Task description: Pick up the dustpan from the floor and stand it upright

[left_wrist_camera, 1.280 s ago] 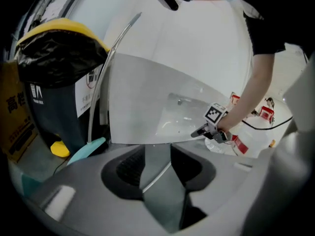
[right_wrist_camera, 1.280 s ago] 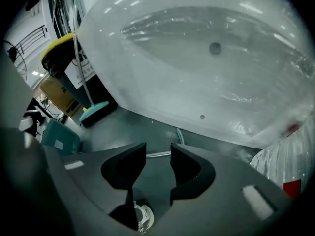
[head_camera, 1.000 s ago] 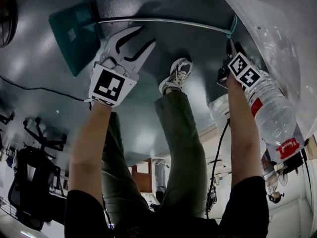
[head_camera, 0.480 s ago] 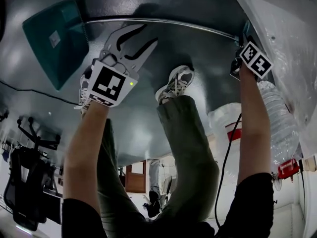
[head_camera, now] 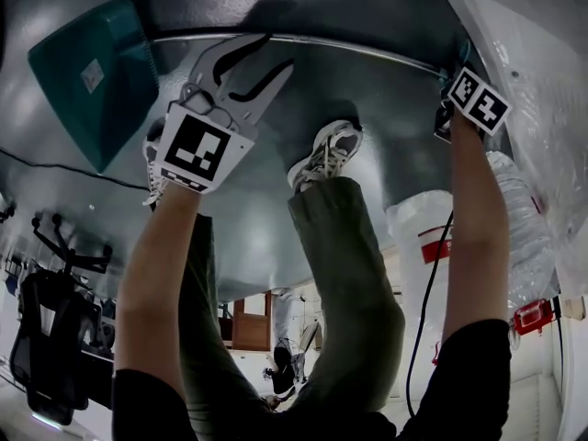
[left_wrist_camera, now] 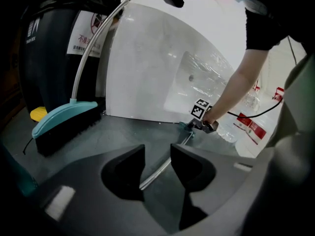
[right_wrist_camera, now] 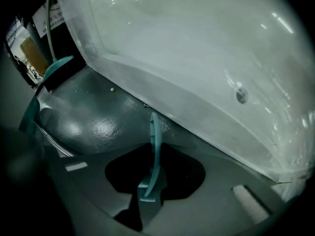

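Dustpan (head_camera: 92,72) lying flat on the floor (head_camera: 367,99), its teal pan resting well apart from the plastic-wrapped white panel (left_wrist_camera: 147,68) and its long metal handle (head_camera: 367,51) running across to end just beside the panel's foot. There the right hand-held gripper (right_wrist_camera: 147,193) is pointing steeply down. Its jaws have just been closing and are pinching the handle's teal end grip (right_wrist_camera: 155,141) between them. The left hand-held gripper (left_wrist_camera: 157,155) is hovering over the handle's middle, between pan and panel, jaws standing apart with the tube showing in the gap and neither pad pressing on it. For a clean lift, the left jaws are probably needing to settle on the tube before the end rises, so that the pan is swinging up under control rather than twisting in a thin one-point grip. The floor is showing dark grey and glossy; a teal broom (left_wrist_camera: 64,124) is standing near the panel, and large water bottles (head_camera: 514,237) are sitting close beside it.
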### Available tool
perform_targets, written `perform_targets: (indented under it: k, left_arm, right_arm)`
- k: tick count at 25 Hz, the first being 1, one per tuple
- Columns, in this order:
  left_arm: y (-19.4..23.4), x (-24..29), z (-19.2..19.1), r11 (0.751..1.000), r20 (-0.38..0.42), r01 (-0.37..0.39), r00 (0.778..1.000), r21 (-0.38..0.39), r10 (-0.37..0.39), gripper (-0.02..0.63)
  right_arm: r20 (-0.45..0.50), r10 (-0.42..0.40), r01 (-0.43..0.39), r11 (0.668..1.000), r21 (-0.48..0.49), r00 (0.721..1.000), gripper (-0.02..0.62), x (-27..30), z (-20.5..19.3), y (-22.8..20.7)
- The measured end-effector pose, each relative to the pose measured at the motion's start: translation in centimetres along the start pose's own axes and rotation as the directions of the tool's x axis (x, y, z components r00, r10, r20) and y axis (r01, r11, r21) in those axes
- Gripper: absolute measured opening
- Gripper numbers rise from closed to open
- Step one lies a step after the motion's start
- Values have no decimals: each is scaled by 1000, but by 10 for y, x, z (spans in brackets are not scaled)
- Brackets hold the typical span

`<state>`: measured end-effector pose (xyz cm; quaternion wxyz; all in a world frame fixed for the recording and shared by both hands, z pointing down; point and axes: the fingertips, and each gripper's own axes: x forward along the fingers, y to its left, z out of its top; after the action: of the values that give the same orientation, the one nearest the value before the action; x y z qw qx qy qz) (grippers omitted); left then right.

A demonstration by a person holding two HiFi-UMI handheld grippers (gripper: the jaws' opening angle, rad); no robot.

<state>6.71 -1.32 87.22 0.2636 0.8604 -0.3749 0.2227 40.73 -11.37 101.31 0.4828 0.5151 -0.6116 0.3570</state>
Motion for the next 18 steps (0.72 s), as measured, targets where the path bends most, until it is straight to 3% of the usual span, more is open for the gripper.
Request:
perform_targets:
  k: [8, 18]
  left_arm:
    - [1, -13, 39, 999, 9, 40, 999, 24, -40, 172]
    - [-5, -90, 114, 997, 63, 56, 996, 47, -59, 172]
  right_arm:
    - [44, -59, 58, 998, 23, 997, 61, -59, 12, 1]
    - [224, -178, 164, 983, 81, 958, 63, -223, 38, 32]
